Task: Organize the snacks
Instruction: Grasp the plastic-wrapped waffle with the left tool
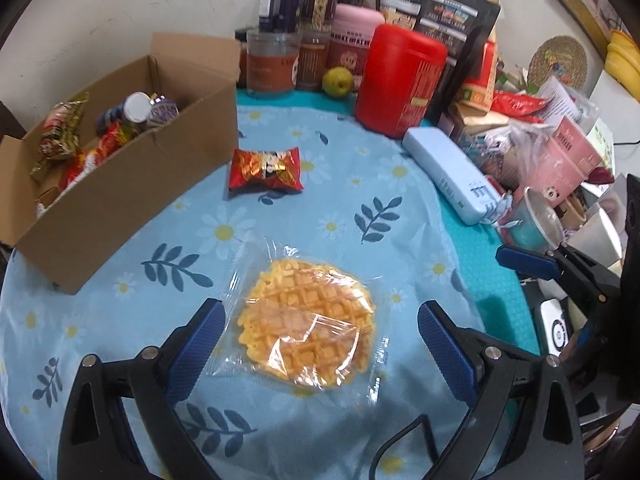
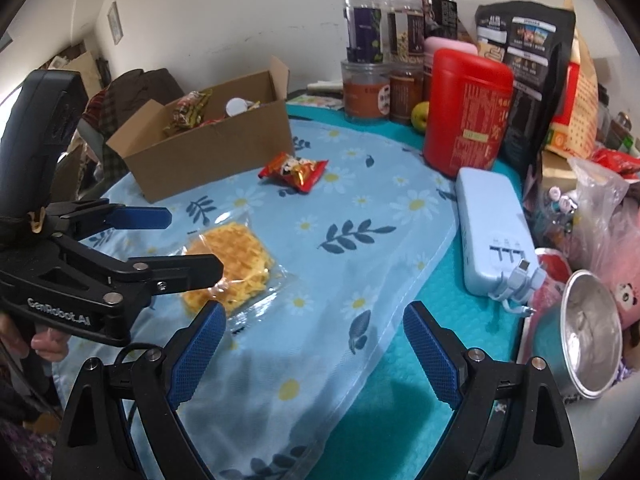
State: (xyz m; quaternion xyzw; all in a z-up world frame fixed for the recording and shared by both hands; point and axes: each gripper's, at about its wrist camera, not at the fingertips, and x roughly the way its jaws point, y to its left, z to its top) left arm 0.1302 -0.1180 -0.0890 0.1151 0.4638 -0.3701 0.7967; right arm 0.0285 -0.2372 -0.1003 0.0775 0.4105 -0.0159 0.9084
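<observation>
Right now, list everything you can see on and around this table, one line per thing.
Wrapped waffle: one, golden in clear plastic, on the cloth between the left gripper's open fingers.
Red snack packet: one, red and gold, on the cloth beside the box.
Cardboard box: one, brown, open, far left, snacks inside.
Floral cloth: one, light blue with daisies, covering the table.
Red canister: one, at the back.
Clear jars: several, stacked against the wall.
Green fruit: one, by the jars.
Blue power bank: one, right edge.
Metal cup: one, near right.
Left gripper: black, blue pads, open.
Right gripper: same, open, over bare cloth.
</observation>
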